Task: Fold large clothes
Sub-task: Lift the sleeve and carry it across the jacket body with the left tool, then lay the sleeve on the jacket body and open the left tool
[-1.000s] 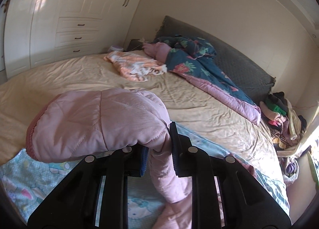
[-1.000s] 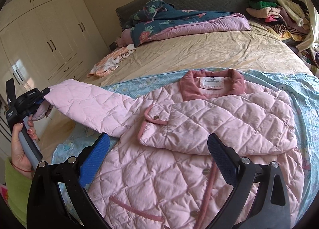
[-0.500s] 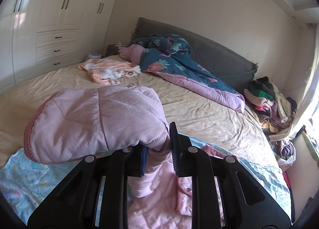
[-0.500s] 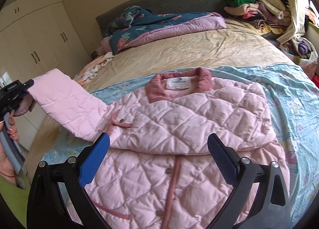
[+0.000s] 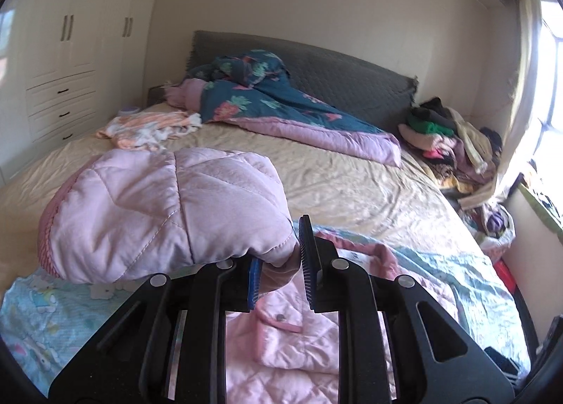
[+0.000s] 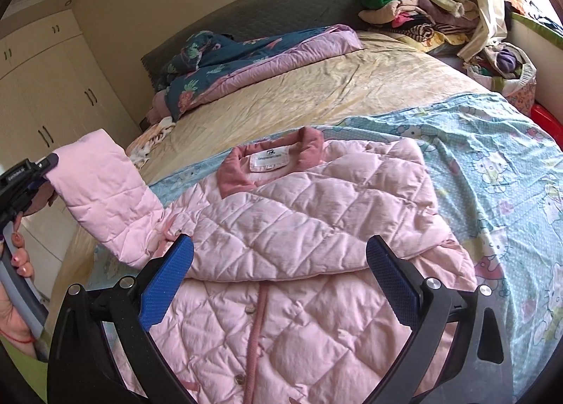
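Note:
A pink quilted jacket [image 6: 316,228] lies front up on a blue cartoon-print sheet [image 6: 492,157] on the bed, with its right sleeve folded across the chest. My left gripper [image 5: 279,273] is shut on the other sleeve [image 5: 165,221] near the cuff and holds it up above the bed; the sleeve also shows in the right wrist view [image 6: 105,193], lifted at the left. My right gripper [image 6: 278,281] is open and empty, hovering above the jacket's front.
A teal floral quilt [image 5: 281,101] lies along the grey headboard [image 5: 352,76]. An orange and white garment [image 5: 151,126] lies at the far left of the bed. A pile of clothes [image 6: 422,6] fills the far right corner. White wardrobes [image 5: 70,52] stand at the left.
My left gripper has carried the held sleeve inward toward the jacket body, so the sleeve now bends up steeply. My right gripper has stayed open above the jacket and shifted a little.

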